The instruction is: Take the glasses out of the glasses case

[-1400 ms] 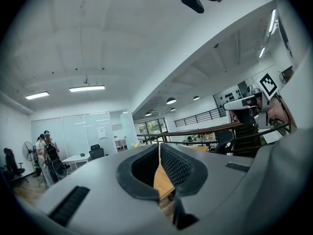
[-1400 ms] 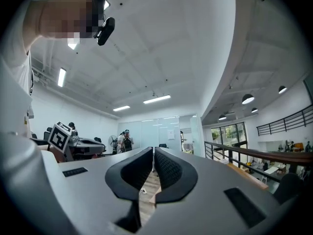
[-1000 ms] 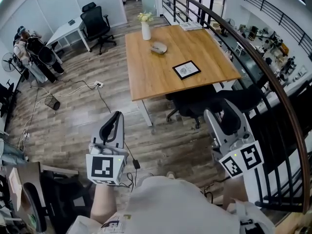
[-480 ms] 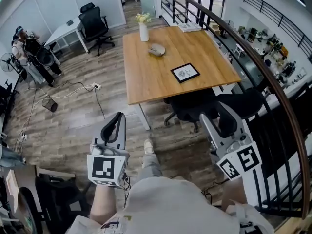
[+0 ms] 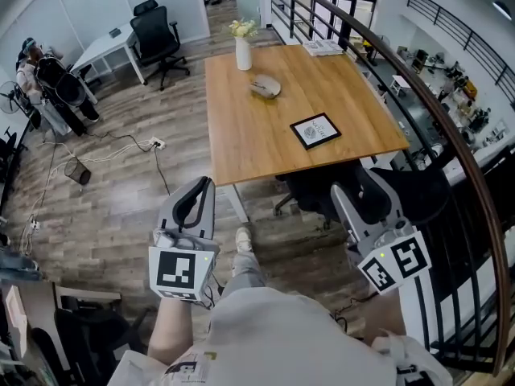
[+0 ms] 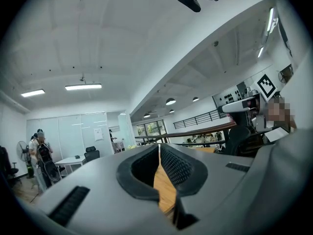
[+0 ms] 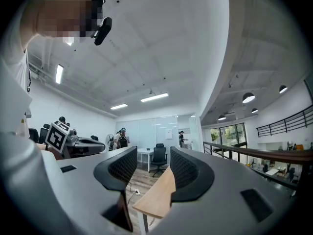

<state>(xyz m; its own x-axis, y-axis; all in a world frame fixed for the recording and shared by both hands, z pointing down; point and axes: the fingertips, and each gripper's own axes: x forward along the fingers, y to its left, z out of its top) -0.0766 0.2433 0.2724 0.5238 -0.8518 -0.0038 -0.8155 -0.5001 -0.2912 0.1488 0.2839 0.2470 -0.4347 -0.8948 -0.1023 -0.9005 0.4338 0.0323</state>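
Your left gripper (image 5: 197, 190) has its jaws pressed together on nothing and your right gripper (image 5: 360, 191) is spread and empty, both held short of the wooden table (image 5: 257, 139), where the glasses case (image 5: 265, 87) lies near the white vase (image 5: 243, 53).

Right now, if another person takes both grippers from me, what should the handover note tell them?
Left gripper: jaws together at the tips, nothing between them, held in the air short of the table.
Right gripper: jaws apart, empty, also in the air.
Glasses case: lies on the wooden table, not far from the white vase. It looks closed, and neither gripper touches it. The glasses themselves are not visible.
Done: nothing on the case yet.
Left: step up to the table, open the case, and take the glasses out.
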